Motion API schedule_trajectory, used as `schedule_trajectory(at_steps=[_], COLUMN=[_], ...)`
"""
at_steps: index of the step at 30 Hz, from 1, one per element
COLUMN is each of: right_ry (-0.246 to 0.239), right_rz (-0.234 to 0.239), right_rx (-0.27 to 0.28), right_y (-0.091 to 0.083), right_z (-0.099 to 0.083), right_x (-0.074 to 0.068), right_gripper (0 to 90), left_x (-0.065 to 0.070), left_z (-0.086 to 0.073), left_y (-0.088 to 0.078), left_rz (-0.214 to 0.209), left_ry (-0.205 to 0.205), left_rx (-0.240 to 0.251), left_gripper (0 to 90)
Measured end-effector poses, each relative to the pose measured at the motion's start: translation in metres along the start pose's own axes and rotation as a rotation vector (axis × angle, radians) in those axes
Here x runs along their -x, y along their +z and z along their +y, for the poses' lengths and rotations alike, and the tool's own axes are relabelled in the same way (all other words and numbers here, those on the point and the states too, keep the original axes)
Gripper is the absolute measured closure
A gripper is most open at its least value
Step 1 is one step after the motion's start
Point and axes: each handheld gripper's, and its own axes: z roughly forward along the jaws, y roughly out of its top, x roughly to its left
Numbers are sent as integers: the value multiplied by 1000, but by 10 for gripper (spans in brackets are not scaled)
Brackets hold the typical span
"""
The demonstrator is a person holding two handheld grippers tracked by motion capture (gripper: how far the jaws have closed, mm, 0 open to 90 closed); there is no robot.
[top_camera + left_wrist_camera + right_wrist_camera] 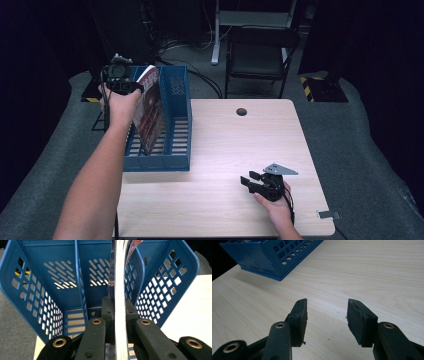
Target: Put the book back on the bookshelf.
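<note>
- Black jaws of the left gripper [117,315] rise in the left gripper view, clamped tight on the edge of a magazine [120,290]; its page edges run as a bright band straight up between the pads.
- From that gripper the magazine hangs down into the blue rack [32,300] directly below; its long axis runs along the gripper's own line, and it leans a little.
- Seen along the jaws, a divider [79,285] stands to the left of the magazine and another [136,282] just to its right, so the magazine looks lined up with the slot between them.
- From the high view, the left gripper [120,80] holds the magazine [149,107] by its top edge above the far end of the rack [181,107], with the lower part already inside the walls. Whether its bottom edge touches the rack floor I cannot tell.
- My judgement: the coming move is straight down along the magazine's length, keeping it clear of both dividers, then a release.
- Well apart from the rack, the right gripper [256,181] rests low over the table [230,140], near the person's side.
- Its jaws [327,315] stand partly apart with nothing between them, bare wood beneath; the rack corner [269,257] lies ahead and to their left.
- Only the left hand is at the rack; the right is much farther off.
</note>
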Motion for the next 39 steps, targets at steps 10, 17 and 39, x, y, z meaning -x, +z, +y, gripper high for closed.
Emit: schedule_trajectory(at_steps=[10,17,39], right_ry=[3,-2,-4], right_rz=[0,3,2], right_rx=[3,2,-3], right_y=[0,0,2], right_z=[0,0,0], right_x=[0,0,0], right_gripper=[508,508,507], left_x=[-2,-3,3], left_z=[-14,-22,-31], left_y=[14,21,13], left_rz=[-19,-28,-109], left_ry=[-10,7,67], left_rx=[-8,-18,-59], left_gripper=[832,831,768])
